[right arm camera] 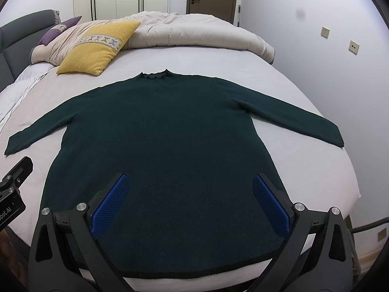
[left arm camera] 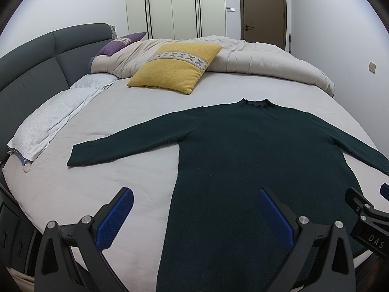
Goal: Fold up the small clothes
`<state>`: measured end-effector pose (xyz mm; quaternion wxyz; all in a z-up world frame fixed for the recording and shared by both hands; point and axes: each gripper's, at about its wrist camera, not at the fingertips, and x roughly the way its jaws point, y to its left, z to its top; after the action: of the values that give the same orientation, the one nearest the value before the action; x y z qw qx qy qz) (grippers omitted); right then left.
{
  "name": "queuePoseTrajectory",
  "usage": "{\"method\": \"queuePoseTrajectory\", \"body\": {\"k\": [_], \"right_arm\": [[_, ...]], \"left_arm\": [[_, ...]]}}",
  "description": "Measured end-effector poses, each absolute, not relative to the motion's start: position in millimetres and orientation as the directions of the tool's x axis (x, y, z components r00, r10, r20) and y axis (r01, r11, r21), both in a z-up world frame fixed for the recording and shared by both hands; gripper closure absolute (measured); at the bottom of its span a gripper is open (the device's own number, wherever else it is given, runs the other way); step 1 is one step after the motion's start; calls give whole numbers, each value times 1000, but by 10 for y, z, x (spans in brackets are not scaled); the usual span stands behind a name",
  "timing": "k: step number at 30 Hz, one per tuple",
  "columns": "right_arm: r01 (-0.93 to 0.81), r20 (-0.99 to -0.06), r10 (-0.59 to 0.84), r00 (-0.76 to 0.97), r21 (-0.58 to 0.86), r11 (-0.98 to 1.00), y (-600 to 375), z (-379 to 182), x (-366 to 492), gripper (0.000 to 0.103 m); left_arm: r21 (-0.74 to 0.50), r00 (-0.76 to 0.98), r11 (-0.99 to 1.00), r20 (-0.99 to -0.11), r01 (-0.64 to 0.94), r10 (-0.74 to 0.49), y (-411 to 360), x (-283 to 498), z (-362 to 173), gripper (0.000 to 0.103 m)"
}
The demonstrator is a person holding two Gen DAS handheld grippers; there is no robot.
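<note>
A dark green long-sleeved sweater [right arm camera: 175, 131] lies flat on the bed, collar away from me, both sleeves spread out to the sides; it also shows in the left wrist view [left arm camera: 243, 150]. My left gripper [left arm camera: 194, 199] is open and empty, held above the sweater's lower left edge. My right gripper [right arm camera: 189, 185] is open and empty above the sweater's lower body near the hem. Each gripper's body shows at the edge of the other's view.
The bed sheet [left arm camera: 121, 121] is pale grey. A yellow cushion [left arm camera: 175, 69], a purple cushion [left arm camera: 121, 43] and a bunched beige duvet [left arm camera: 255, 58] lie at the far side. A white towel [left arm camera: 56, 119] lies by the grey headboard [left arm camera: 36, 68]. A wall stands to the right.
</note>
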<state>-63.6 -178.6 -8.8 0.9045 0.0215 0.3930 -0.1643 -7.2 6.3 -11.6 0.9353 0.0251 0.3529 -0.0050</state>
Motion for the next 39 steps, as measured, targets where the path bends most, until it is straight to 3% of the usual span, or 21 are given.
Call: {"method": "queuePoseTrajectory", "body": {"k": [16, 24, 27, 32, 36, 39], "right_arm": [[310, -727, -274, 630, -88, 947, -1765, -132, -608, 0], [352, -718, -275, 639, -44, 935, -2099, -175, -573, 0], [392, -699, -258, 667, 35, 919, -2575, -137, -602, 0], [537, -673, -247, 697, 262, 802, -3977, -221, -777, 1], [636, -674, -193, 713, 506, 582, -5262, -523, -1012, 20], [682, -684, -177, 708, 597, 423, -5977, -820, -1163, 23]], "left_arm": [[34, 746, 999, -666, 36, -4, 66, -75, -212, 0], [147, 779, 988, -624, 51, 53, -126, -62, -278, 0], [170, 775, 983, -630, 76, 49, -187, -11, -357, 0], [79, 751, 988, -658, 134, -50, -168, 238, -435, 0], [-28, 719, 990, -685, 139, -121, -109, 530, -540, 0], [-37, 728, 990, -673, 139, -128, -160, 674, -576, 0]]}}
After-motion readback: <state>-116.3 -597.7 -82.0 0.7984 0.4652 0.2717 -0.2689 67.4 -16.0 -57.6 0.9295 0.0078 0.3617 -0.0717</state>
